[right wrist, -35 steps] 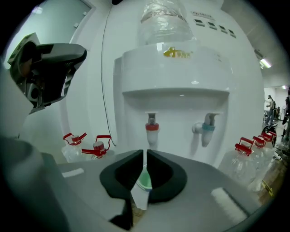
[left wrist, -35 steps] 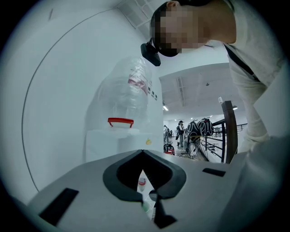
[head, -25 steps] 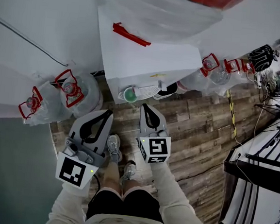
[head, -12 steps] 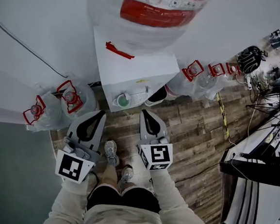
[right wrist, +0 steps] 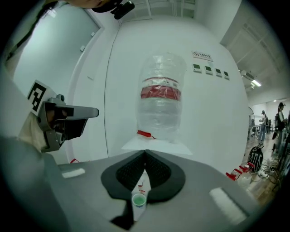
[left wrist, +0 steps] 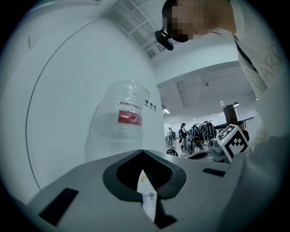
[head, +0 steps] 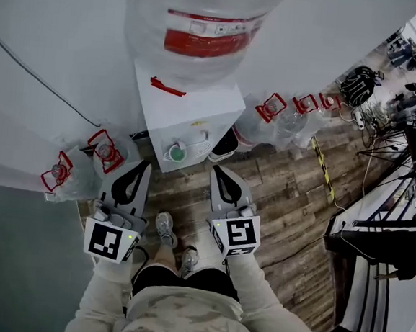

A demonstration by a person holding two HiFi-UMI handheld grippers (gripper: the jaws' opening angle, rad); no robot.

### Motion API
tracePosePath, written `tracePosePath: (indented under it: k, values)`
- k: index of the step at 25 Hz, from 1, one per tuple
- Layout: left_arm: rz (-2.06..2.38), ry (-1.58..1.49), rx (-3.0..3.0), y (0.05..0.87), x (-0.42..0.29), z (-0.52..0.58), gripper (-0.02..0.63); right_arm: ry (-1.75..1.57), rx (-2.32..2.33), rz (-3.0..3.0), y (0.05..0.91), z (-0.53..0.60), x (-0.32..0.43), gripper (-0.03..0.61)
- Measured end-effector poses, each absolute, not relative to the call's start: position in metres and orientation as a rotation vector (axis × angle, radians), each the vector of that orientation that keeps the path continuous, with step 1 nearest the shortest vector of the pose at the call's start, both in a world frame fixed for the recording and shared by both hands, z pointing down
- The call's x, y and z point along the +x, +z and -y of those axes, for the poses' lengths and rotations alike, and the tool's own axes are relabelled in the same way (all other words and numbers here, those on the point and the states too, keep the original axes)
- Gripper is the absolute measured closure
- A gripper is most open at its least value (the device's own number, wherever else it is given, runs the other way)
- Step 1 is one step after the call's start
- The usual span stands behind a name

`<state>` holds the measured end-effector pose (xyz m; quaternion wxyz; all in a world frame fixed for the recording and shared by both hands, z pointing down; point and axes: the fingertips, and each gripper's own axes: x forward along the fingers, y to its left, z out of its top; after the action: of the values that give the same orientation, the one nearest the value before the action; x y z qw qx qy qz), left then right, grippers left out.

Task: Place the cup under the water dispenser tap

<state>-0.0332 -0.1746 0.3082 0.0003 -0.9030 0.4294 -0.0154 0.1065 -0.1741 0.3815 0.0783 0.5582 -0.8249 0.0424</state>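
Clear, glossy plastic for the big bottle (head: 199,23), with a red paper-like label. Smooth white casing, faintly shiny, on the water dispenser (head: 198,117). Smooth-looking cup (head: 175,151), green inside. Matt grey plastic shells on the left gripper (head: 143,165) and right gripper (head: 217,171); black, finely ribbed lining on the jaws. Matt wood-grain planks for the floor (head: 292,198). Pale soft cloth on the 2 sleeves (head: 255,289).
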Motion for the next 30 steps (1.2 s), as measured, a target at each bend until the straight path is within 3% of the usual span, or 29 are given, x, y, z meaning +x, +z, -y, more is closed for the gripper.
tracePosePath:
  k: [30]
  values:
    - [-1.311,0.068,-2.750,0.220,-0.024,0.117,0.609,-0.053,1.808,2.504,0.259,0.103,0.130,0.569]
